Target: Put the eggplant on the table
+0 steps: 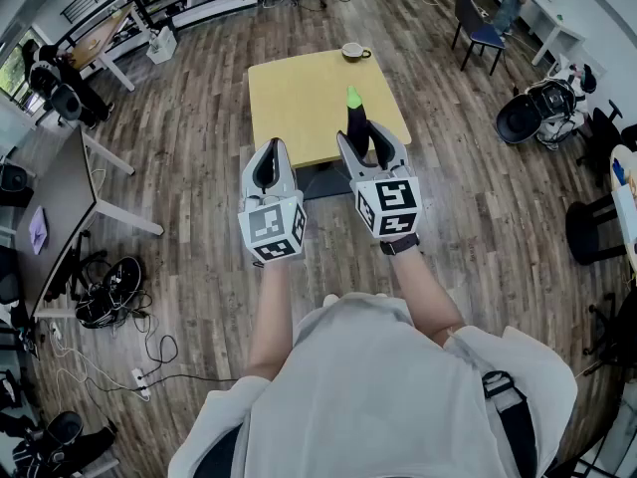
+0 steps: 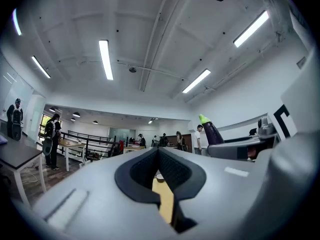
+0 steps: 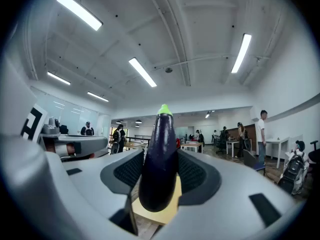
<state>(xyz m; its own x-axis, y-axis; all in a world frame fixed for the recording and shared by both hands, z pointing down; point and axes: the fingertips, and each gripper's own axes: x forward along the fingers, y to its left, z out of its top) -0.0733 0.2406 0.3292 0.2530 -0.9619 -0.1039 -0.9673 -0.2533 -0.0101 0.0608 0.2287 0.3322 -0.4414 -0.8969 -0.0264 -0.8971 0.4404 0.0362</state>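
A dark purple eggplant (image 3: 159,159) with a green tip stands upright between the jaws of my right gripper (image 1: 372,143), which is shut on it. In the head view the eggplant (image 1: 355,116) hangs over the near right edge of the yellow table (image 1: 299,93). In the left gripper view the eggplant (image 2: 211,130) shows off to the right, above the right gripper's body. My left gripper (image 1: 272,162) hovers beside the right one, short of the table's near edge. Its jaws stand almost together with nothing between them (image 2: 161,171).
A cup on a saucer (image 1: 353,52) rests at the table's far right corner. The table's base (image 1: 323,179) stands on wood flooring. Grey desks (image 1: 55,207) and cables lie to the left, chairs (image 1: 481,28) and gear to the right. People stand in the distance.
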